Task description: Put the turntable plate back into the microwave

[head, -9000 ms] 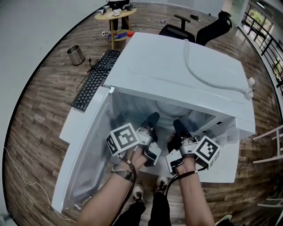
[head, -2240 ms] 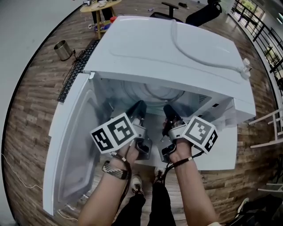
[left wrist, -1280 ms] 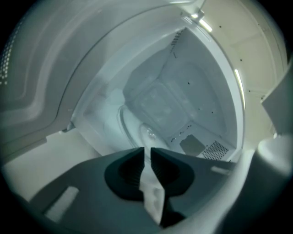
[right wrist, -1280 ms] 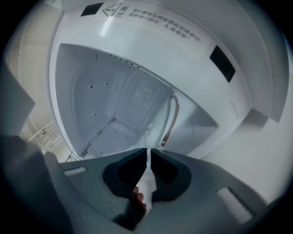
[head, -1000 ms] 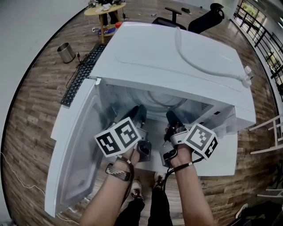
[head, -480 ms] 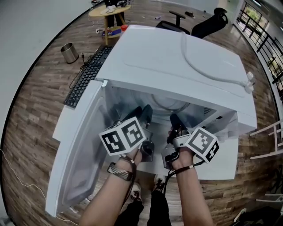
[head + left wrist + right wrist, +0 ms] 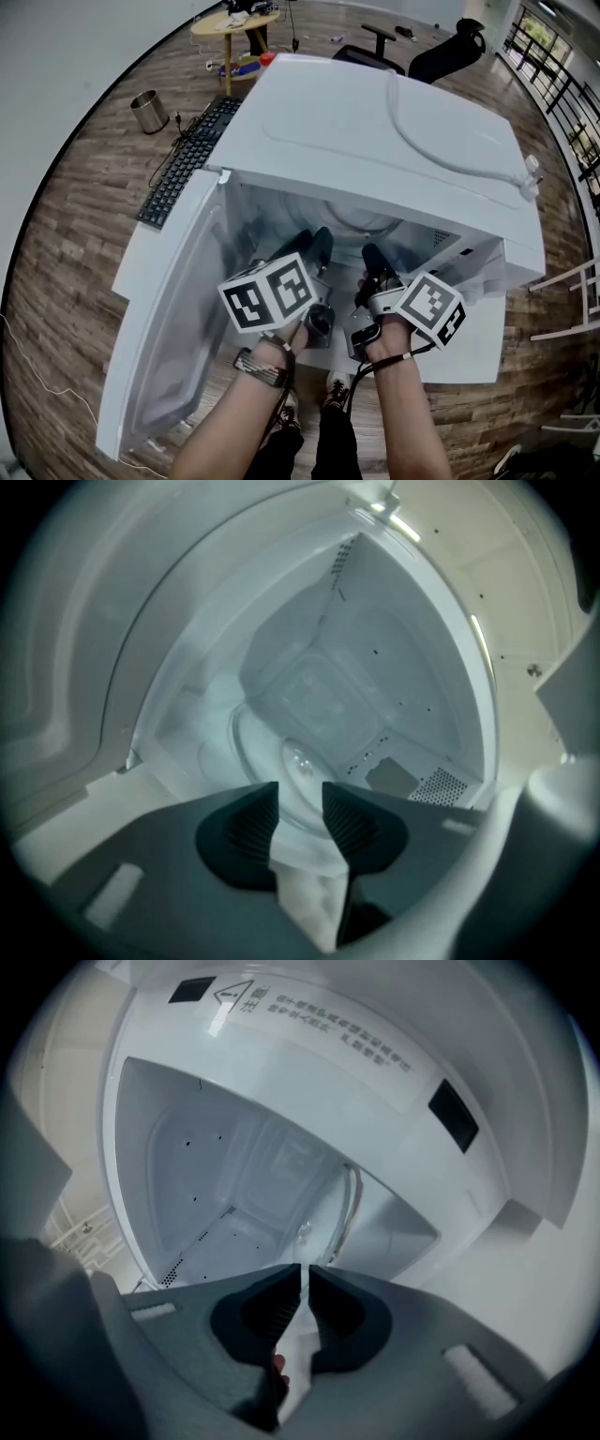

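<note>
Right gripper (image 7: 305,1275) seemingly pinches turntable plate (image 7: 330,1211) inside microwave (image 7: 375,122).

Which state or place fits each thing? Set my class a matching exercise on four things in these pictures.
Things:
1. microwave door
2. left gripper
3. right gripper
4. keyboard

States or places:
A. lying on the wood floor
B. jaws shut on the rim of the turntable plate
C. swung open
D. jaws apart

Pairs: 1-C, 2-D, 3-B, 4-A.

Note: the left gripper's jaws have just been opening. The plate shows in their gap, not pinched.
</note>
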The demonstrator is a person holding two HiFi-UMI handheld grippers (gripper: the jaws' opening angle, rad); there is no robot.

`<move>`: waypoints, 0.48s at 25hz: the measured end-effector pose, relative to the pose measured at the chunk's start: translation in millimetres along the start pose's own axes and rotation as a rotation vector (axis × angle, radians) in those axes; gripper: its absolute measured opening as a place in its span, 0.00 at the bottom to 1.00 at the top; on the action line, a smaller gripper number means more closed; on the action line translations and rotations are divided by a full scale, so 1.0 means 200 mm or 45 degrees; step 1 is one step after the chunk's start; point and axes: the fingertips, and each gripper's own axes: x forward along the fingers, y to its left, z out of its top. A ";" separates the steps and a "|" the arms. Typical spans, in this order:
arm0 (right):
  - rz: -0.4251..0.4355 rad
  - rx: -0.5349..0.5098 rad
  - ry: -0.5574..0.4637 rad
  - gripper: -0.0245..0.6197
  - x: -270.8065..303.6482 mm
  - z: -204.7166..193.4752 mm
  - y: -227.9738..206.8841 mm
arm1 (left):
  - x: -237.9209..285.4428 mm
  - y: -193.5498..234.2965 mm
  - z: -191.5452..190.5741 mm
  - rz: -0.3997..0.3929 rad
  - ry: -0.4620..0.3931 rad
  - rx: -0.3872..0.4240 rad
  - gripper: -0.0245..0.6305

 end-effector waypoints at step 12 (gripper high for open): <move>0.028 -0.212 0.042 0.05 -0.01 -0.03 0.09 | -0.06 -0.01 0.03 0.053 -0.032 0.175 0.05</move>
